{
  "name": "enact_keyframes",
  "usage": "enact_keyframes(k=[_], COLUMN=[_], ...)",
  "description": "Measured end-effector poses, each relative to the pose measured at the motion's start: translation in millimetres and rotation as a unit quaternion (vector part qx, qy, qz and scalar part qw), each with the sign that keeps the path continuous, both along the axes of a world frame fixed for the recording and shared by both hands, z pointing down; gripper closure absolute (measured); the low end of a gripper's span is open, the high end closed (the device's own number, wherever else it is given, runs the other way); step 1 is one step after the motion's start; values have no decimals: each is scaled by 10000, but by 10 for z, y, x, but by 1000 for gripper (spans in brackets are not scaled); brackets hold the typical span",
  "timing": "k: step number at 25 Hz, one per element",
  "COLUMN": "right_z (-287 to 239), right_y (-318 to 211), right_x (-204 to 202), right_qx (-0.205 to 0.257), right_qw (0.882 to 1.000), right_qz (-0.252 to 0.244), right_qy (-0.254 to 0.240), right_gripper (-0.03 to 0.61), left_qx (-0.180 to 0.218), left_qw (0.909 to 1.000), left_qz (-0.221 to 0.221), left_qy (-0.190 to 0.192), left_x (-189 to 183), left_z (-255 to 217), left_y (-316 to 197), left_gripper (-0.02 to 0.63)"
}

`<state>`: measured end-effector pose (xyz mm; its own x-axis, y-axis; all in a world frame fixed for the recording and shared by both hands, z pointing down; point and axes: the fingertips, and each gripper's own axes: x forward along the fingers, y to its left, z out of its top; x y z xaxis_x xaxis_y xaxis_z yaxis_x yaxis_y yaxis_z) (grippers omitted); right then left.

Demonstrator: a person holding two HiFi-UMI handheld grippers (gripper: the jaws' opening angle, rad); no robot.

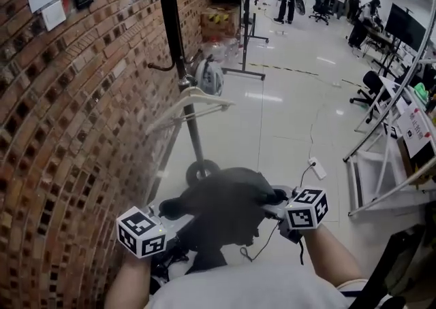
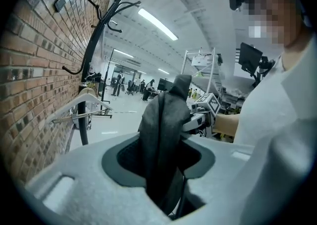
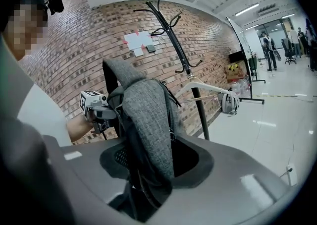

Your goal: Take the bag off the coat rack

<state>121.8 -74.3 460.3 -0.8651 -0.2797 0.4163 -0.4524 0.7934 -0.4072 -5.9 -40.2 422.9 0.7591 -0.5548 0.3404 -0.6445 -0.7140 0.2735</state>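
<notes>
Both my left gripper and right gripper pinch the grey bag; if I pull unevenly, fabric could slip out and drop.

My left tool and right tool are grey moulded plastic, each bearing a white cube printed with black square markers. I wear a white short-sleeved shirt.

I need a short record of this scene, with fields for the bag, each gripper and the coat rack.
bag: dark grey fabric, not on the coat rack
left gripper: shut on the bag
right gripper: shut on the bag
coat rack: black, upright beside the brick wall
on the rack: a white hanger and a helmet-like item
</notes>
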Motion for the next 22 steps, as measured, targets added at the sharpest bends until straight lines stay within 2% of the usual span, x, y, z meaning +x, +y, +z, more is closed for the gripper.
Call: enact_keyframes(k=[11,16,22], right_z=[-284,-325,-187], right_y=[774,1043,1359], right_x=[-27,-178,-461], right_qx=[118,199,23], right_qw=[9998,9997,9999], right_qz=[-115,4,72], right_qy=[-124,-129,-84], right_gripper=[408,410,411], left_qx=[33,105,-34], left_qw=[9999,9997,9996], left_qz=[13,153,178], left_qy=[150,179,209], left_x=[-2,-162,-436], left_z=[-263,-310,-181], left_y=[761,998,1274], left_gripper=[454,454,454])
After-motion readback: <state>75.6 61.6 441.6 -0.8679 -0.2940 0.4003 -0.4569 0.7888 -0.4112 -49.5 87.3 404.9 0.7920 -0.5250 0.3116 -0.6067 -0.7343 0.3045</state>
